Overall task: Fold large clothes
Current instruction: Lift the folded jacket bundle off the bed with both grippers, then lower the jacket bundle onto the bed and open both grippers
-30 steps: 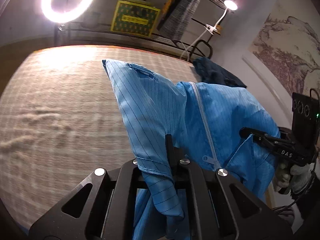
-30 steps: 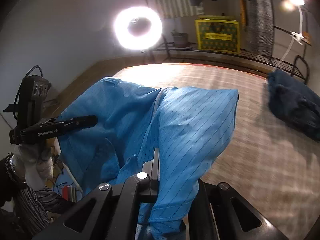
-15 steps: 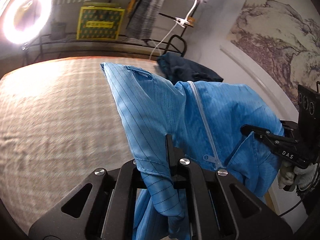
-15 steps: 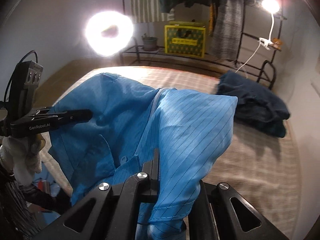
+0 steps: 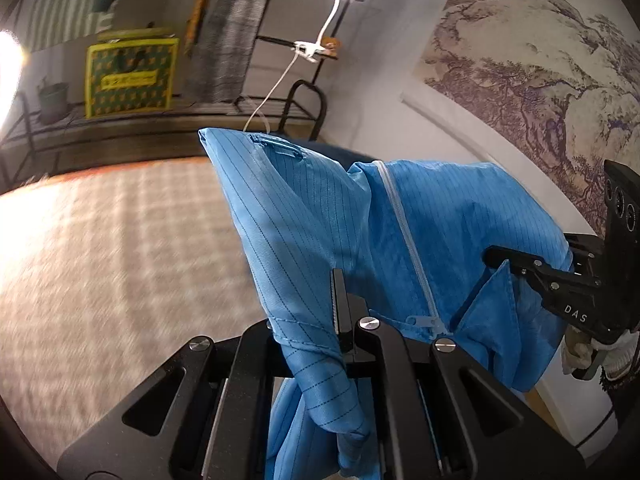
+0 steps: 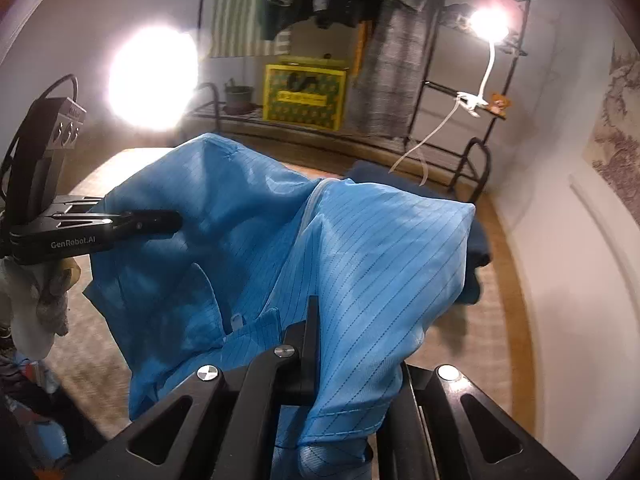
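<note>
The blue striped garment hangs in the air between the two tongs, above the checked bed; the left tongs are clamped shut on one hemmed edge of it, and the right tongs are likewise pinched tight on another edge, so the cloth spans from one to the other with its white zipper running down the middle. In the left wrist view the other tool shows at about 3 o'clock, held in a gloved hand; in the right wrist view its partner sits at 9 o'clock. The step in hand looks like carrying the garment out over the bed to lay it flat before any fold. To do that well, both grips should stay firm while the hands draw apart enough to take the sag out of the cloth, keep the zipper line straight, and lower the hanging part first so it spreads without bunching. A folded collar flap droops inside the span and may crease under if not shaken out. At 1 o'clock in the right wrist view a dark blue pile of clothes already occupies the far side of the bed, so the landing spot should be the free area toward 9 o'clock. The lamp cord and the metal rack beyond the bed stand apart.
</note>
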{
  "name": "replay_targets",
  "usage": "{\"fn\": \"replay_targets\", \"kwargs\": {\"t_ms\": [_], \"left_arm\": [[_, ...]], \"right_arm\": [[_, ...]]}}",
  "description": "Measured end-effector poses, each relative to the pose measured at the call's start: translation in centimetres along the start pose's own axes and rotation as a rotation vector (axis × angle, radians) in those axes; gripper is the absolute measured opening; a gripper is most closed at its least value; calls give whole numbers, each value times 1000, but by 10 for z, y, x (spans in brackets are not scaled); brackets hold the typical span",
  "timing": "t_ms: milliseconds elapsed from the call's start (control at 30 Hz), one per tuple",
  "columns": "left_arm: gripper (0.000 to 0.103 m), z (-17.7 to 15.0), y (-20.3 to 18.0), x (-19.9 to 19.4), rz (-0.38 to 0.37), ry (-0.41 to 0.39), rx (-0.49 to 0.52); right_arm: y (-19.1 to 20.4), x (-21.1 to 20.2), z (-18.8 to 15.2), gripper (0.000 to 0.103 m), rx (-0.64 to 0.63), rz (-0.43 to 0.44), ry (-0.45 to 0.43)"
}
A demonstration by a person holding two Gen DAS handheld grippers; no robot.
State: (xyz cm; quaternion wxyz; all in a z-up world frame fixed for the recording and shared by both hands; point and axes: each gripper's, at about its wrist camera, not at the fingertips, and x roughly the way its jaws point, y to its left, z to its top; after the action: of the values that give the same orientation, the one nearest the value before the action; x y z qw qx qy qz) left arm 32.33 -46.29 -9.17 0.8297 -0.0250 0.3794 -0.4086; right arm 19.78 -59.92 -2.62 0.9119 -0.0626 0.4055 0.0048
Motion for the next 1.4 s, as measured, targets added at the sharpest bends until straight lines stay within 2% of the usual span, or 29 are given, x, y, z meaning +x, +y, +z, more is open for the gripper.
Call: {"fn": "replay_targets", "kwargs": {"t_ms": [367, 533, 667, 800, 867, 900, 933, 1000, 1033, 1133, 1267, 1400], "left_arm": [[4, 110, -29, 99, -15, -99, 86], [4, 151, -23, 150, 33, -126, 114], [4, 159, -5, 190, 70, -97, 112], [6, 157, 25, 231, 125, -27, 68], [12, 157, 42, 246, 161, 7, 36], [21, 156, 48, 249, 173, 15, 25], [24, 154, 53, 252, 187, 19, 16], [37, 150, 62, 254, 203, 19, 12], [40, 148, 64, 254, 227, 23, 21], [42, 145, 70, 253, 251, 27, 23], [42, 140, 66, 243, 277, 23, 45], [42, 137, 56, 215, 273, -2, 65]], "right_arm": [[-93, 33, 67, 2, -28, -173, -66], [-133, 75, 97, 2, -27, -219, -92], [-158, 114, 102, 2, 37, -196, -102], [-181, 166, 91, 3, 146, -117, -57], [-194, 184, 82, 10, 207, -93, -31], [-203, 194, 77, 23, 251, -108, -15], [-208, 198, 72, 33, 275, -113, -4], [-222, 207, 62, 35, 341, -113, 21], [-226, 209, 60, 44, 351, -119, 32], [-234, 219, 47, 58, 373, -207, 100], [-240, 223, 35, 61, 425, -234, 133], [-233, 202, 43, 61, 396, -296, 104]]}}
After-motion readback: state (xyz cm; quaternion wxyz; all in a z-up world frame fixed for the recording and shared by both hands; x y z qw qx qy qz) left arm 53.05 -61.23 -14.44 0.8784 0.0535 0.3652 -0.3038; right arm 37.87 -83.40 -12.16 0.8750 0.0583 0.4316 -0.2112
